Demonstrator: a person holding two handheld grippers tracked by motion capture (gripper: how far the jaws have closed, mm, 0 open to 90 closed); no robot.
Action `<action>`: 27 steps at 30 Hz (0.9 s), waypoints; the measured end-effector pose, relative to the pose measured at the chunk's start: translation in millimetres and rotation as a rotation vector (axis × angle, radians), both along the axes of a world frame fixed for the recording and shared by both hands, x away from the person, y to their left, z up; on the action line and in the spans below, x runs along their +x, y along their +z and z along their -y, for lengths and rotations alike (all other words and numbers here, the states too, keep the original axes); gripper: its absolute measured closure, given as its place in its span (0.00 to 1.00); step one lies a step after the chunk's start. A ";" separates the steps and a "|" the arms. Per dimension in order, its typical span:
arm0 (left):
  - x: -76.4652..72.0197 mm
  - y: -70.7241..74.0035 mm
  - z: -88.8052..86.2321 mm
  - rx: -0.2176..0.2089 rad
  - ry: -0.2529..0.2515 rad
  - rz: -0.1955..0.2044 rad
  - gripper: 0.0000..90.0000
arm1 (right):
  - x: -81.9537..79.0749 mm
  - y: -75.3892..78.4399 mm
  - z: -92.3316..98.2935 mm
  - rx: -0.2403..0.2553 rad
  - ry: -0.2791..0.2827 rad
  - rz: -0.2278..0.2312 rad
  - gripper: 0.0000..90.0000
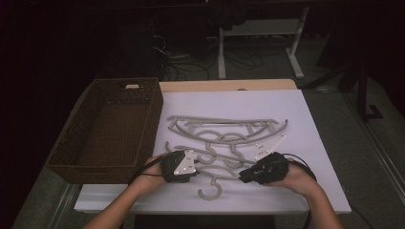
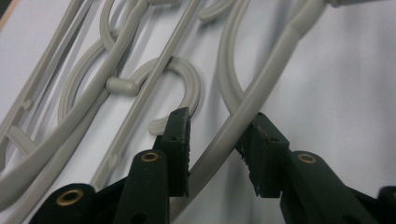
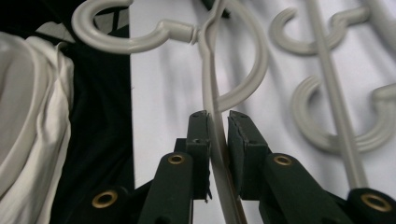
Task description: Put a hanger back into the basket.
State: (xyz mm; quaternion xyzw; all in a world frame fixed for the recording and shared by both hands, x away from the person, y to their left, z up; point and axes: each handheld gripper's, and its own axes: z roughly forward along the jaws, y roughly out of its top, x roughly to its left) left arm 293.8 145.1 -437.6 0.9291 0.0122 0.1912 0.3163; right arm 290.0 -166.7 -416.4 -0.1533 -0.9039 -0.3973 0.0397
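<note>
High view, table [image 1: 315, 191]: white top, hangers piled mid-board, basket at 9 o'clock.
High view, wicker basket [image 1: 71, 164]: dark brown, rectangular, just beside hanger pile.
High view, grey plastic hangers [image 1: 224, 125]: several overlapped, hooks tangled at centre; nearest hanger [image 1: 210, 190] w/ hook at 6 o'clock, close to table's near edge.
High view, left gripper [image 1: 180, 165]: in left hand at 7 o'clock of pile, on nearest hanger's left arm; jaw gap not readable here.
High view, right gripper [image 1: 260, 171]: in right hand at 5 o'clock of pile, on same hanger's right arm.
Left gripper view, jaws: apart, one on either side of hanger arm [image 2: 261, 93]; right pad touching arm, left pad w/ a small gap, so no clamp yet.
Left gripper view, surroundings: other hanger hook [image 2: 180, 84] at 11 o'clock of jaws, more hanger bars towards 10 o'clock, flat on white top.
Right gripper view, jaws: clamped on thin edge of hanger arm [image 3: 212, 98], both pads pressing.
Right gripper view, hook [image 3: 121, 35]: at 11 o'clock, joined to gripped arm, partly past table edge over dark ground.
Right gripper view, extras: more hooks [image 3: 341, 130] at 2 o'clock on tabletop; white cloth [image 3: 28, 121] at 9 o'clock, off table.
</note>
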 end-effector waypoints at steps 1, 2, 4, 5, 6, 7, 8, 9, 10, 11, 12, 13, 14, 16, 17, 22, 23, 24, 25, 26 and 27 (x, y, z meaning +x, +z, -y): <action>-1.4 1.2 1.0 -0.008 -0.013 -0.003 0.75 | 1.8 3.6 1.7 0.017 -0.021 0.016 0.76; -1.4 1.2 1.0 -0.008 -0.013 -0.003 0.77 | 1.8 3.6 1.7 0.017 -0.021 0.016 0.76; -3.1 2.0 2.8 -0.006 -0.033 -0.002 0.80 | 6.5 8.9 2.8 0.040 -0.042 0.031 0.72; -4.0 2.0 4.1 -0.006 -0.038 -0.003 0.82 | 7.8 11.0 2.6 0.057 -0.054 0.041 0.70; -4.8 2.5 5.1 -0.008 -0.048 -0.007 0.83 | 9.7 13.2 2.4 0.068 -0.057 0.043 0.69; -6.7 3.7 7.0 -0.005 -0.066 -0.013 0.84 | 10.8 14.9 2.1 0.071 -0.059 0.050 0.67; -7.6 4.2 8.0 -0.002 -0.073 -0.012 0.85 | 12.4 18.0 1.7 0.077 -0.076 0.067 0.64; -8.3 4.7 8.8 0.000 -0.072 -0.011 0.87 | 14.2 20.3 1.8 0.086 -0.085 0.074 0.63; -8.6 5.4 9.1 0.005 -0.070 -0.010 0.87 | 15.3 22.7 2.3 0.093 -0.095 0.082 0.61; -8.6 5.4 9.1 0.005 -0.070 -0.010 0.87 | 16.6 25.0 3.4 0.105 -0.112 0.095 0.58; -8.8 5.7 9.0 0.000 -0.072 -0.016 0.87 | 16.6 25.0 3.4 0.105 -0.112 0.095 0.58; -9.4 7.6 8.0 0.000 -0.073 -0.015 0.88 | 17.9 29.3 7.6 0.120 -0.143 0.105 0.55; -9.4 7.6 8.0 0.000 -0.073 -0.015 0.88 | 18.1 31.4 10.5 0.124 -0.167 0.115 0.52; -10.5 10.7 6.9 -0.010 -0.072 -0.019 0.89 | 17.8 33.5 13.9 0.130 -0.194 0.122 0.51; -11.2 14.6 5.9 -0.016 -0.069 -0.020 0.89 | 17.1 37.9 22.5 0.140 -0.238 0.136 0.47; -10.9 22.0 3.1 -0.056 -0.036 -0.046 0.90 | 14.0 47.6 39.2 0.149 -0.321 0.172 0.43; -10.3 23.6 2.4 -0.067 -0.029 -0.052 0.90 | 13.1 49.8 42.9 0.152 -0.336 0.175 0.42; -9.2 26.5 1.3 -0.079 -0.014 -0.061 0.90 | 12.3 51.4 45.6 0.155 -0.346 0.179 0.41; -7.9 28.9 0.4 -0.090 0.002 -0.071 0.90 | 10.3 55.3 52.9 0.160 -0.375 0.190 0.40; -6.6 31.2 -0.4 -0.104 0.019 -0.085 0.90 | 9.5 56.5 55.6 0.159 -0.384 0.198 0.40; -5.8 32.9 -1.2 -0.112 0.030 -0.097 0.90 | 8.8 57.2 57.4 0.160 -0.392 0.200 0.40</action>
